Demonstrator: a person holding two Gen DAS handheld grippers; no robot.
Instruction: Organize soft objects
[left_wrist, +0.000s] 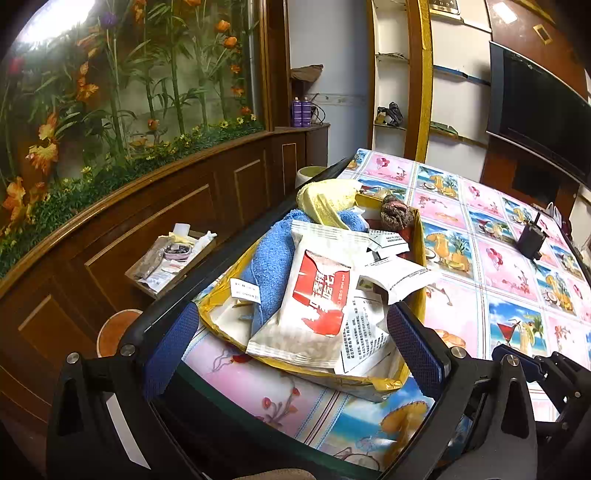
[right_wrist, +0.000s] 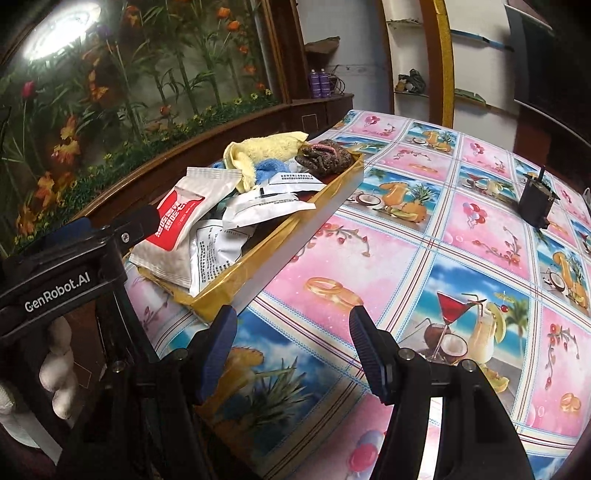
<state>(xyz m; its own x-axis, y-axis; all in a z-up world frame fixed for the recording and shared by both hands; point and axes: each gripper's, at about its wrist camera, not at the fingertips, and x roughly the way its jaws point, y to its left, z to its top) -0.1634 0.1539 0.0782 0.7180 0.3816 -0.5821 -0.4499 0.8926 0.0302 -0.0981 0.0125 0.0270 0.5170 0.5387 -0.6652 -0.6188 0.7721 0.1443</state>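
I see my left gripper (left_wrist: 291, 339) spread wide, empty, at the near end of the yellow box (left_wrist: 419, 236); the red-and-white packet (left_wrist: 317, 299) lies inside. Right of the box, my right gripper (right_wrist: 293, 350) is parted, empty.

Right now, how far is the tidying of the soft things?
Mostly done, it seems: the blue towel, yellow cloth, knitted piece and packets lie piled in the box. Nothing is in hand: the left gripper is open around the box's near end, and the right gripper is open over the table. The pile itself is loose and may need straightening.
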